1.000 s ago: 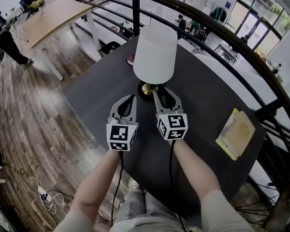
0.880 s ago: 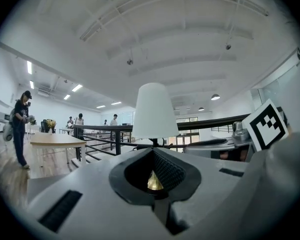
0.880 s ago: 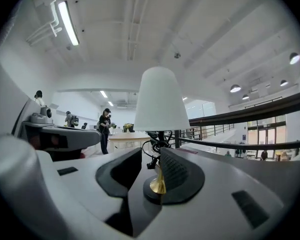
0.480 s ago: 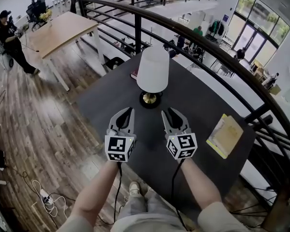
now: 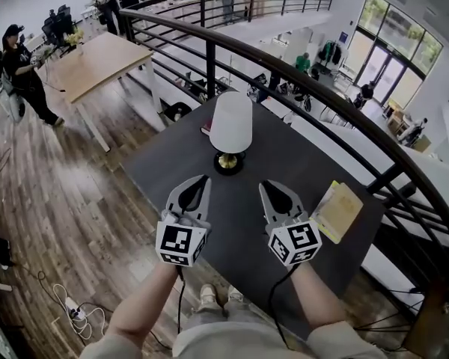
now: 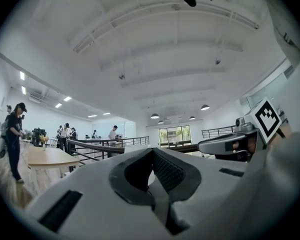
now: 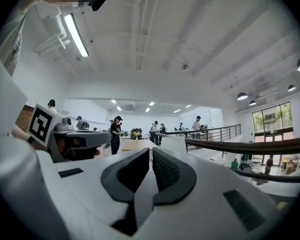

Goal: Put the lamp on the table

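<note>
The lamp [image 5: 230,123], with a white shade and a brass-and-black base [image 5: 229,163], stands upright on the dark table [image 5: 284,155], free of both grippers. My left gripper [image 5: 202,179] hovers a short way in front of the base, to its left, its jaws shut and empty. At the base's front right, my right gripper [image 5: 267,186] is just as far back. Its jaws are closing, with only a thin slit left and nothing between them. The right gripper view has the shade [image 7: 174,143] just beyond the right gripper [image 7: 151,151]. The left gripper [image 6: 152,153] shows its pads meeting.
A yellow notebook [image 5: 338,210] lies on the table's right side and a red book [image 5: 206,128] behind the lamp. A black railing [image 5: 322,99] runs along the table's far side. To the left are a wood floor, a wooden table [image 5: 97,57] and a person [image 5: 22,73].
Both grippers have drawn back from the lamp toward me. The right jaws, which stood wide at the lamp's base, have narrowed. The lamp stays on the table.
</note>
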